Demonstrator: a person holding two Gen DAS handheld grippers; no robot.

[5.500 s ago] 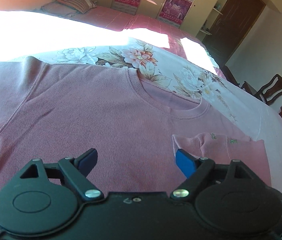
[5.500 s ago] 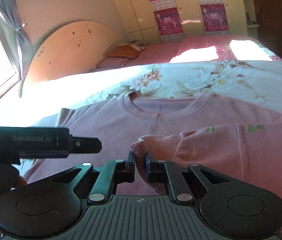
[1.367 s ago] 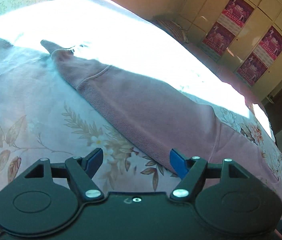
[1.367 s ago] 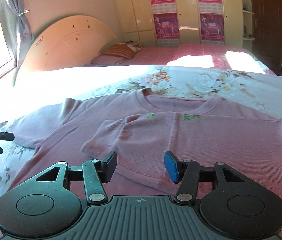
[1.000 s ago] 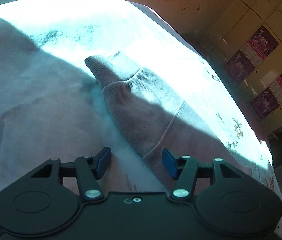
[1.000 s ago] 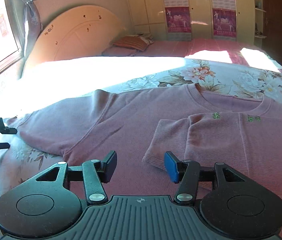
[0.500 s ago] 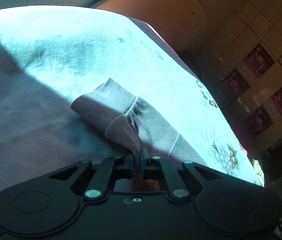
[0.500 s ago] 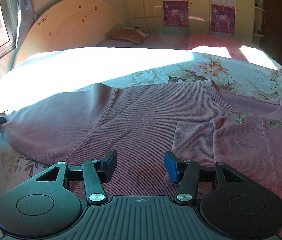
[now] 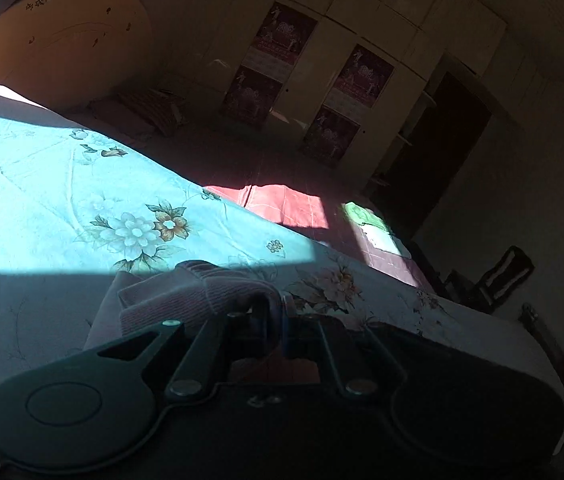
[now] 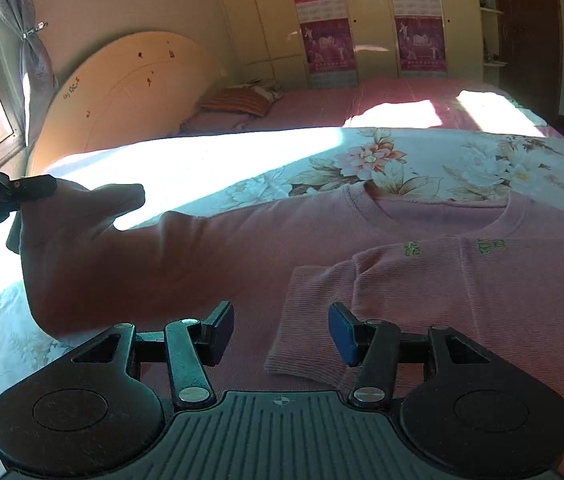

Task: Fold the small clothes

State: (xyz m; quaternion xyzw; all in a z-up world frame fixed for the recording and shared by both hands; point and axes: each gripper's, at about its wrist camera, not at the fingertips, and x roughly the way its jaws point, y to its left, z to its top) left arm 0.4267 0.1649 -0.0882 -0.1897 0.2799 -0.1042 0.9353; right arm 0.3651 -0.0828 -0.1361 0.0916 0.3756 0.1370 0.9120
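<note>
sweater (image 10: 266, 248), a pink knit one, lay face up on the floral bedspread (image 10: 422, 164), only partly folded. its right sleeve (image 10: 422, 300) already lay folded across the chest. the left sleeve (image 10: 94, 256) was lifted off the bed, its cuff (image 9: 198, 296) pinched in the closed jaws of the left gripper (image 9: 278, 328), so that fold looked under way, not finished. the right gripper (image 10: 282, 330) hovered over the body of the garment with its jaws about half open and nothing between them. laying the left sleeve across and folding the body seemed left to do.
</note>
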